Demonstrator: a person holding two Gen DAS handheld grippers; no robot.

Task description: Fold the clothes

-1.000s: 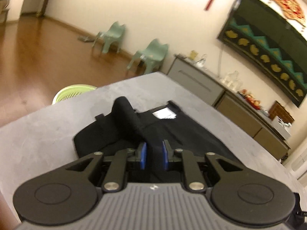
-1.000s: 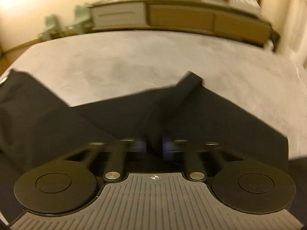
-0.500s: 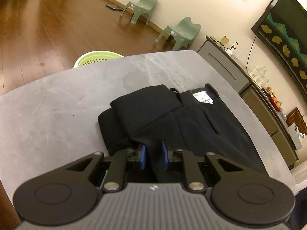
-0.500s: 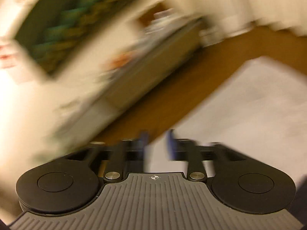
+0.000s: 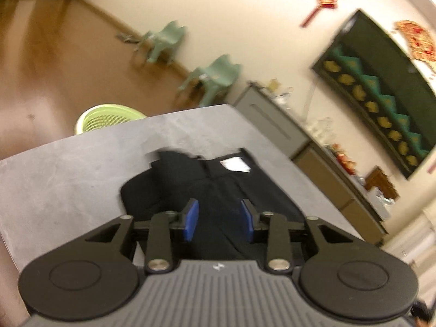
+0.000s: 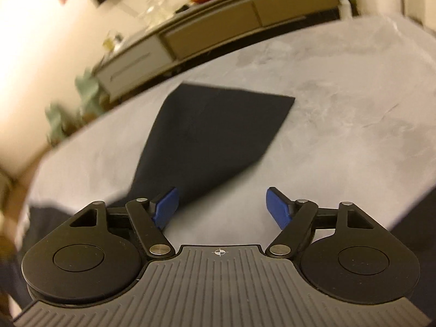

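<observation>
Black trousers (image 5: 218,185) with a white label (image 5: 235,163) at the waist lie partly folded on the grey table (image 5: 68,179). My left gripper (image 5: 218,219) hovers over the near part of them. Its jaws are opening, and the blue pads stand apart with dark cloth showing below and between them, not pinched. In the right wrist view one black trouser leg (image 6: 218,130) lies flat on the table (image 6: 340,122), stretching away to the upper right. My right gripper (image 6: 221,208) is over bare tabletop at the leg's near edge, its jaws opening wide and holding nothing.
A lime-green laundry basket (image 5: 109,117) stands on the wooden floor beyond the table's far left edge. Two pale green chairs (image 5: 215,76) stand by the wall. A long sideboard (image 6: 218,35) with glassware runs behind the table. The table's edge lies close on the left.
Both grippers have let go of the black cloth and their jaws have spread. The right one swung away and back, and the trouser leg now lies flat.
</observation>
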